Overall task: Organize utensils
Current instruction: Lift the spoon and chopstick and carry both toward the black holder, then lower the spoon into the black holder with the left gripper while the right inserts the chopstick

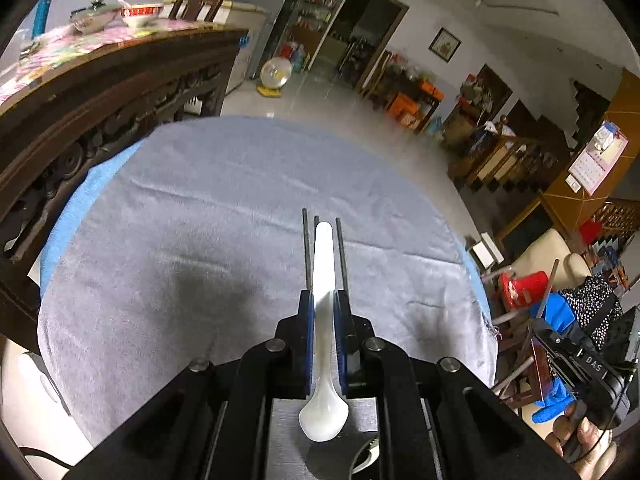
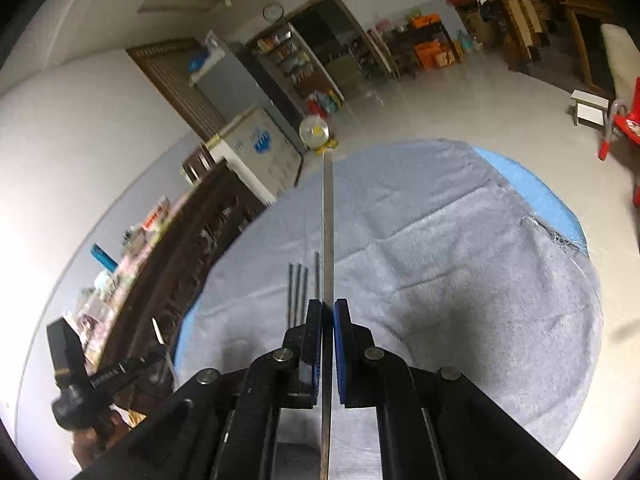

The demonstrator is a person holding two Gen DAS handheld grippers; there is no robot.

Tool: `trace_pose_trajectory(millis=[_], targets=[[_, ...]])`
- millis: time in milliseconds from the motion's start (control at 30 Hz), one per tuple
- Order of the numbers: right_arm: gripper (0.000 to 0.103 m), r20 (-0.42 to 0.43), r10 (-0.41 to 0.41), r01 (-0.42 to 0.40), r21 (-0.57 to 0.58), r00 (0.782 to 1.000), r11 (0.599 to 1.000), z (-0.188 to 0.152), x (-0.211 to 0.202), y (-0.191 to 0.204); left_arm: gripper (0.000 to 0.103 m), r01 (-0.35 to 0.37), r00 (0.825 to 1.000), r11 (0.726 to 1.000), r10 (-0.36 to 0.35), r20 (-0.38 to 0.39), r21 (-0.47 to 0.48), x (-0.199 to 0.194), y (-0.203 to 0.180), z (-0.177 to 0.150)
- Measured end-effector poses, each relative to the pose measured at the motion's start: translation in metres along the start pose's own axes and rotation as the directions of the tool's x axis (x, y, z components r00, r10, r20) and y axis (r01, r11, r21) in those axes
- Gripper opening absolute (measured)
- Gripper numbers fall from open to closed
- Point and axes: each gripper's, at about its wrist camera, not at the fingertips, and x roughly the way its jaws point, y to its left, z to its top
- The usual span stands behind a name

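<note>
My left gripper is shut on a white ceramic spoon, handle pointing forward and bowl back near the camera, held above the grey cloth. Several dark thin chopsticks lie on the cloth beside and under the spoon's handle. My right gripper is shut on a flat metal utensil handle that sticks straight forward over the same cloth. Dark chopsticks lie just left of it in the right wrist view. The left gripper shows at the lower left there.
The cloth covers a round table with a blue cover showing at its edge. A dark carved wooden sideboard with bowls stands to the left. A red plastic chair and clutter stand to the right.
</note>
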Motion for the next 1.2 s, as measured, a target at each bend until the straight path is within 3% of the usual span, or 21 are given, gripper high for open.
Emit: trace_pose_trajectory(millis=[200, 400, 767, 1033, 1200], targets=[[0.007, 0.073, 0.056, -0.061, 0.062, 0.996, 0.996, -0.012, -0.008, 0.004, 0.01, 0.032, 0.997, 0.999, -0.033, 0.063, 0.015, -0.013, -0.011, -0.015], [0.007, 0.156, 0.134, -0.141, 0.04, 0.979, 0.989, -0.031, -0.015, 0.023, 0.01, 0.048, 0.987, 0.997, -0.056, 0.148, 0.062, -0.025, -0.023, -0.035], [0.007, 0.176, 0.1, -0.088, -0.077, 0.979, 0.993, -0.056, -0.003, 0.047, 0.01, 0.007, 0.98, 0.99, -0.035, 0.198, 0.139, -0.022, -0.033, -0.072], [0.007, 0.217, 0.081, -0.038, -0.193, 0.973, 0.98, -0.078, -0.014, 0.068, 0.01, -0.005, 0.983, 0.983, -0.03, 0.183, 0.185, -0.018, -0.041, -0.09], [0.007, 0.213, 0.082, -0.04, -0.193, 0.974, 0.98, -0.086, -0.019, 0.067, 0.01, -0.004, 0.983, 0.982, -0.031, 0.181, 0.19, -0.016, -0.04, -0.09]])
